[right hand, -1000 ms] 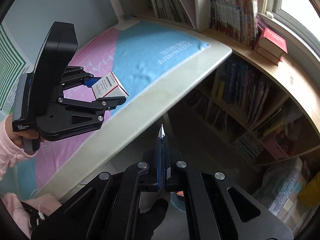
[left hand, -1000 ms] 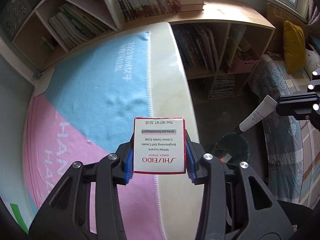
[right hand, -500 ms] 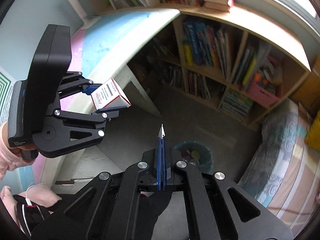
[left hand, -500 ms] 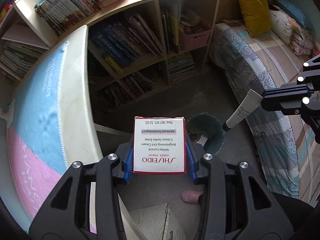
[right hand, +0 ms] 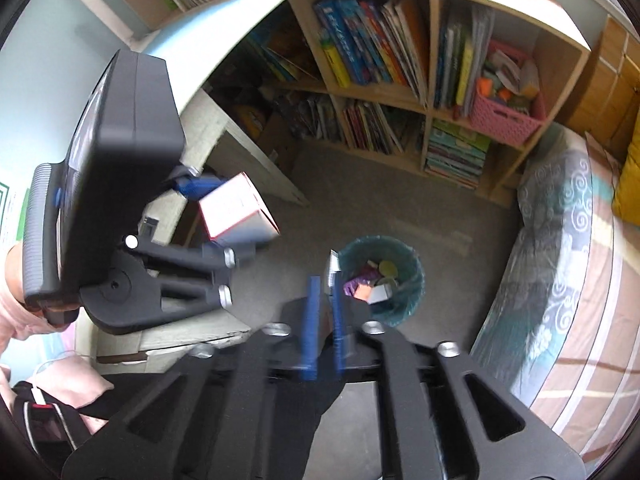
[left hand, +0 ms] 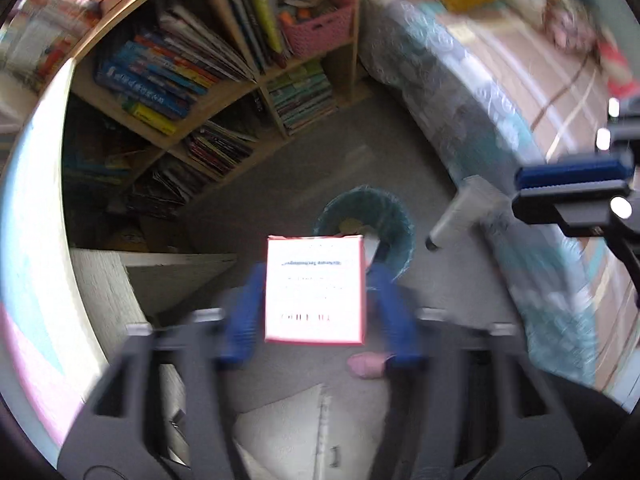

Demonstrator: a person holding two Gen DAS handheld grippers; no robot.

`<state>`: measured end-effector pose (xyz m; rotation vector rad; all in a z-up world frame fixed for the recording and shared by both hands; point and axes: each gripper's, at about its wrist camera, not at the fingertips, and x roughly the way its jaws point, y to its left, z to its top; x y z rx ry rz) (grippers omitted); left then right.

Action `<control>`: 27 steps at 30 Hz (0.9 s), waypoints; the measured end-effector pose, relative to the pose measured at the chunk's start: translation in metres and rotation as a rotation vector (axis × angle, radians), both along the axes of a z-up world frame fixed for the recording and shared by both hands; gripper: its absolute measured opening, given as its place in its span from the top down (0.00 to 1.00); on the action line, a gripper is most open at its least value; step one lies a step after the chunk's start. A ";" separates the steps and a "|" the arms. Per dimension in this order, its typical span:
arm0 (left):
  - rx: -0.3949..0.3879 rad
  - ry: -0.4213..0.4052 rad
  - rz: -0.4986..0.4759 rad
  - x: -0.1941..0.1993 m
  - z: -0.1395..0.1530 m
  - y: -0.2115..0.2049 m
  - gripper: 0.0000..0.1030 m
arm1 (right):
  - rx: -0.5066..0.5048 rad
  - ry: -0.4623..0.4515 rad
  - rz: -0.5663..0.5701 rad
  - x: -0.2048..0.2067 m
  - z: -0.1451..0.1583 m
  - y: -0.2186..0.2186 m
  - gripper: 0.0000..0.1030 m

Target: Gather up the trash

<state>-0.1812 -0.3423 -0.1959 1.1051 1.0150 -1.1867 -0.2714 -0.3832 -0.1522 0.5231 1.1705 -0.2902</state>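
While I hang over the grey floor [left hand: 280, 184], my left gripper [left hand: 316, 312] has the white, red-edged box [left hand: 315, 292] between its blue pads [left hand: 242, 316]. Motion blur smears both pads, so I cannot tell whether they press on the box or stand just off its sides. The box sits above and nearer the camera than the teal-lined trash bin [left hand: 332, 208], which already holds scraps. My right gripper [right hand: 325, 320] has its pads [right hand: 311, 320] parted, with a plain gap between them. The white tube [right hand: 332, 270] stands in that gap against one pad, its end pointing towards the bin [right hand: 414, 296]. A bookshelf [right hand: 424, 108] and a bed [right hand: 560, 240] border the floor.
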 end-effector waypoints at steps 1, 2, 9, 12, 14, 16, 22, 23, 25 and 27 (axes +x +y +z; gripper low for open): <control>-0.003 -0.032 -0.023 -0.006 -0.002 -0.001 0.09 | -0.001 -0.001 -0.013 -0.003 -0.001 -0.002 0.29; -0.006 -0.058 -0.055 -0.012 -0.003 -0.002 0.09 | -0.007 -0.008 -0.024 -0.005 -0.002 -0.004 0.25; 0.023 -0.025 -0.037 -0.008 -0.009 -0.010 0.09 | 0.007 -0.010 -0.084 -0.018 -0.003 -0.021 0.26; 0.018 -0.024 -0.036 -0.007 -0.008 -0.012 0.09 | 0.008 -0.006 -0.090 -0.021 -0.003 -0.026 0.26; 0.013 -0.025 -0.033 -0.005 -0.006 -0.011 0.09 | 0.011 -0.005 -0.091 -0.021 -0.003 -0.028 0.26; 0.007 -0.021 -0.025 -0.004 -0.005 -0.013 0.09 | 0.011 -0.006 -0.093 -0.020 -0.002 -0.029 0.26; -0.034 -0.021 0.026 0.006 0.006 -0.009 0.09 | 0.015 -0.020 -0.103 -0.016 0.002 -0.031 0.22; -0.045 -0.020 0.039 0.008 0.009 -0.008 0.08 | 0.018 -0.032 -0.107 -0.016 0.004 -0.032 0.21; -0.069 -0.010 0.074 0.015 0.016 -0.005 0.07 | 0.015 -0.052 -0.111 -0.013 0.009 -0.033 0.18; -0.090 -0.009 0.108 0.023 0.024 -0.001 0.07 | 0.009 -0.059 -0.110 -0.010 0.012 -0.034 0.15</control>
